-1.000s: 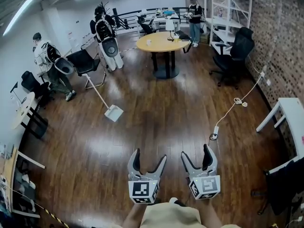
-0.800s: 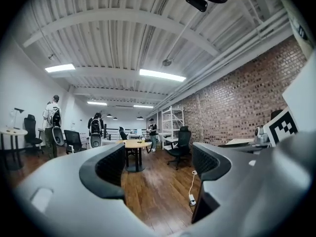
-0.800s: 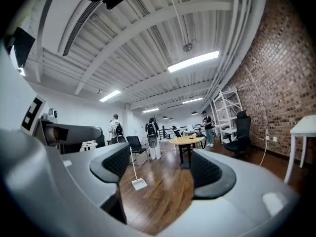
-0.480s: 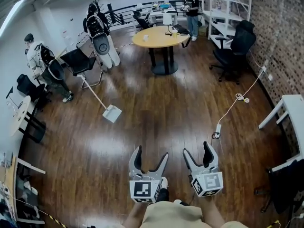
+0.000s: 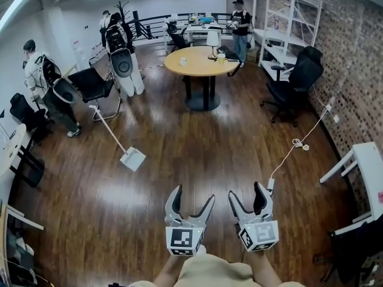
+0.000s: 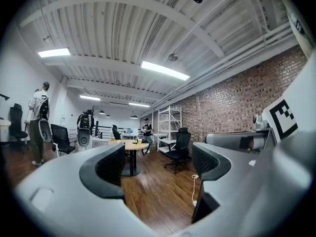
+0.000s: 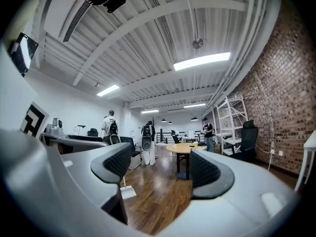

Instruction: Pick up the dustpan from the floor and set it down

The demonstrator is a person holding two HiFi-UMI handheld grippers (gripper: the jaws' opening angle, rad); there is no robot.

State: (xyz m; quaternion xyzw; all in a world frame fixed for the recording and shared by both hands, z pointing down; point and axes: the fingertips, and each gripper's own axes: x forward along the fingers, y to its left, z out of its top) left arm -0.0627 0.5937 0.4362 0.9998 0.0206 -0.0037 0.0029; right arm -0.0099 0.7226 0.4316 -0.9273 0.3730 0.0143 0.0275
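Observation:
The white dustpan [image 5: 133,158] lies on the dark wood floor, and its long thin handle [image 5: 108,127] slants up and away to the left. It sits ahead and to the left of both grippers, well out of reach. In the right gripper view the dustpan [image 7: 128,192] shows low on the floor beside the left jaw. My left gripper [image 5: 191,197] and right gripper [image 5: 246,195] are held side by side, pointing level, both open with nothing between the pads. The left gripper view shows only floor and furniture past the left gripper [image 6: 159,168].
A round wooden table [image 5: 201,61] stands ahead in the middle. Black office chairs [image 5: 296,79] and white shelving [image 5: 286,23] line the brick wall on the right. A cable with a power strip [image 5: 270,184] runs close to the right gripper. A white desk [image 5: 359,163] stands right; people stand at left and back.
I have moved forward across the floor with both grippers. The dustpan now shows lower and further left in the head view. Both grippers stay open and empty.

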